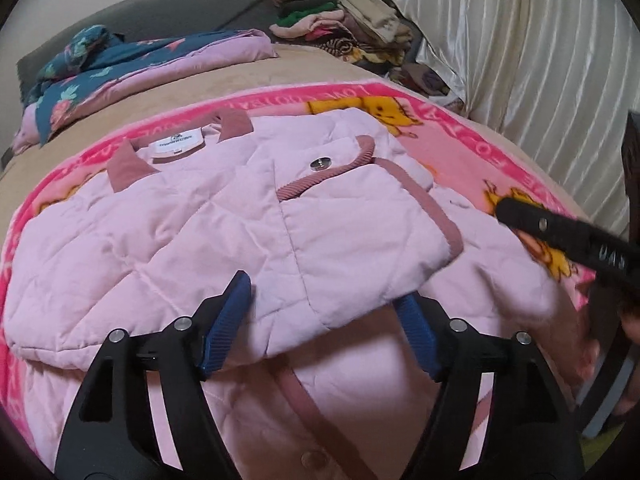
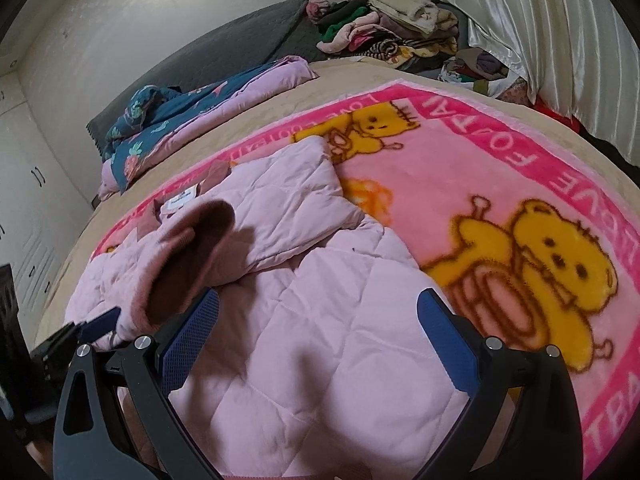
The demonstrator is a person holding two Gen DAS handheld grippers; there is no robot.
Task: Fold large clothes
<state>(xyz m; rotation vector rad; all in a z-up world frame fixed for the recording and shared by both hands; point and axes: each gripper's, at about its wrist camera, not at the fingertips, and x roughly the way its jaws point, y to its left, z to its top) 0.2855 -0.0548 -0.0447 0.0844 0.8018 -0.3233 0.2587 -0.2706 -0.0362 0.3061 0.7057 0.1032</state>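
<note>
A pale pink quilted jacket [image 1: 180, 220] with a dusty-rose collar and trim lies on a pink blanket [image 1: 440, 148] printed with yellow bears. One front panel with a snap button [image 1: 320, 165] is folded over its middle. My left gripper [image 1: 322, 290] is open at the jacket's near edge; the folded panel's hem lies between the blue pads, not pinched. My right gripper [image 2: 320, 296] hangs wide open over the jacket's [image 2: 280, 360] lower right part, holding nothing. A sleeve cuff [image 2: 180, 252] stands up to its left. One of the right gripper's black fingers [image 1: 540, 224] shows at the right of the left wrist view.
At the head of the bed lie a blue-floral and lilac quilt [image 1: 120, 68] and a pile of mixed clothes [image 1: 340, 28]. A white satin curtain [image 1: 520, 60] hangs along the right side. White wardrobe doors [image 2: 24, 200] stand on the left.
</note>
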